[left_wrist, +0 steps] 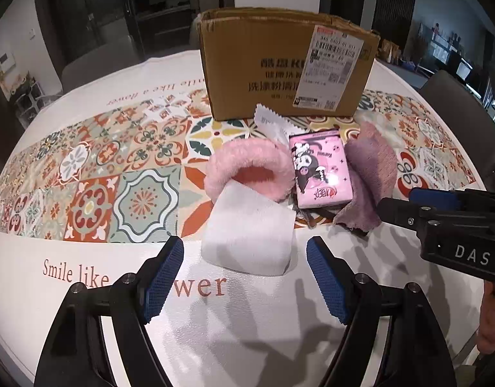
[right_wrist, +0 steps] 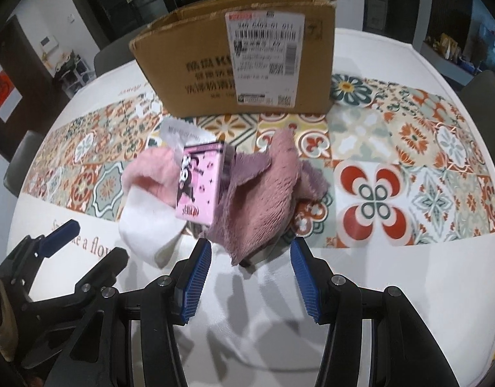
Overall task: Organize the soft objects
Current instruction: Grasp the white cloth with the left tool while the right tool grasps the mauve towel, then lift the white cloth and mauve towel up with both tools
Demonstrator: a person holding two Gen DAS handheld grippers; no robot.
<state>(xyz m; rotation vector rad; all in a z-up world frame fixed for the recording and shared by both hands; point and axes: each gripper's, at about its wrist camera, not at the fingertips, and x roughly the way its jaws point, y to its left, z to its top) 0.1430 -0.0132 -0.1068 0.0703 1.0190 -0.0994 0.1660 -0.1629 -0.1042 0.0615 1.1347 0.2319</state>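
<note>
A pile of soft things lies before a cardboard box (left_wrist: pixel 286 64): a white folded cloth (left_wrist: pixel 247 232), a pink fluffy ring (left_wrist: pixel 247 164), a pink tissue pack (left_wrist: pixel 320 171), a mauve fuzzy cloth (left_wrist: pixel 370 177) and a small white cloth (left_wrist: pixel 270 122). My left gripper (left_wrist: pixel 245 277) is open, just short of the white cloth. My right gripper (right_wrist: pixel 252 277) is open, its tips at the near edge of the mauve cloth (right_wrist: pixel 263 193). The right wrist view also shows the box (right_wrist: pixel 237 64), tissue pack (right_wrist: pixel 202 183), white cloth (right_wrist: pixel 147 225) and pink ring (right_wrist: pixel 150 171).
The round table (left_wrist: pixel 86 290) has a white cover with a tiled patterned band and the words "Smile like a flower". Chairs (left_wrist: pixel 466 119) stand around it. The right gripper's body (left_wrist: pixel 453 225) shows at right in the left wrist view.
</note>
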